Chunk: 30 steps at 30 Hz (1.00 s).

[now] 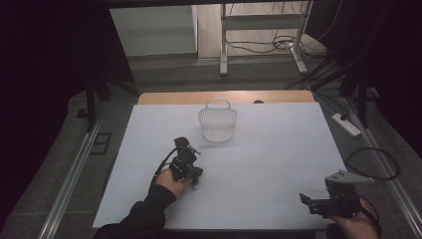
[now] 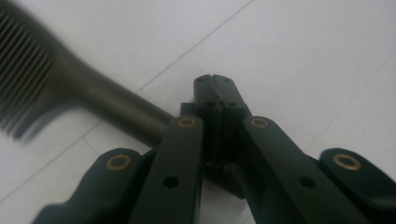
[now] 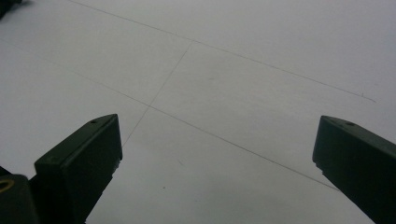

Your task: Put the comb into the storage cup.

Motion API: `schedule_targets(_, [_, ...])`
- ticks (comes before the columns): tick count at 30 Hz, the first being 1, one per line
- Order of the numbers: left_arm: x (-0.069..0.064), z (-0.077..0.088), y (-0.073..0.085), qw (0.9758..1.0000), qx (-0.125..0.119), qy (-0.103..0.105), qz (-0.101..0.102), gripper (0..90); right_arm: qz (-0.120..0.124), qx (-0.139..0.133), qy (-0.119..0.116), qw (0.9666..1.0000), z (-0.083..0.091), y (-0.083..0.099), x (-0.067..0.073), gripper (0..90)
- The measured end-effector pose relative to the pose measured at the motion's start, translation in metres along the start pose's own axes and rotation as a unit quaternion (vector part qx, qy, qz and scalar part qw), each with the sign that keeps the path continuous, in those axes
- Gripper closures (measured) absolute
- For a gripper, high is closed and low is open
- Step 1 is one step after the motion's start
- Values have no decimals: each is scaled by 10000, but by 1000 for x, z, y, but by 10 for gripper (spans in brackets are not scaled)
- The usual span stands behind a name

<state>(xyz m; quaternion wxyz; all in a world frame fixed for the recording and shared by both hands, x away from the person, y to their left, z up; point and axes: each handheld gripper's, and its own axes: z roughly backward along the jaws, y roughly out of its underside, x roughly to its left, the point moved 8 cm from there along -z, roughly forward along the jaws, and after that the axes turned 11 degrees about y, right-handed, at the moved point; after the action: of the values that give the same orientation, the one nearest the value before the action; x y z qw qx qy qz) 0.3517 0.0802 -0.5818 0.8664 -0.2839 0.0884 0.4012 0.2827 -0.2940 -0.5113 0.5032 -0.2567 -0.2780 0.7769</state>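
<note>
The left gripper [image 1: 186,162] sat in the left hand [image 1: 171,183], its 2 jaws pressed together and clamped on a dark handle [image 2: 116,105] that ran out to its left. The right gripper [image 1: 318,203], held in the right hand [image 1: 356,226], had its 2 jaws spread wide apart with nothing between them.

Dim overall, dark surroundings; comb [image 2: 32,79] motion-blurred (left gripper view); soft shadow beside basket [image 1: 217,124].

A white mesh basket [image 1: 218,122] stands on the white worktop [image 1: 278,149], just beyond the left claw [image 1: 195,175], well apart from the right claw [image 1: 304,200].
</note>
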Motion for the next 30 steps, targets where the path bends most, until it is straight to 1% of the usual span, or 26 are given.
schedule_targets(4, [1,4,6,10000,-5,-52,36,885,5,-3,2,10000,0,0,0,14])
schedule_targets(9, [6,10,14,9998,-31,-62,174,885,9,-1,4,10000,0,0,0,14])
schedule_targets(17, [12,18,21,9995,-67,-99,305,885,18,6,5,10000,0,0,1,15])
schedule_targets(25, [14,25,27,9993,-89,-152,330,885,21,7,7,10000,0,0,1,15])
schedule_targets(30, [16,28,30,9992,-116,-148,347,885,22,12,8,10000,0,0,1,15])
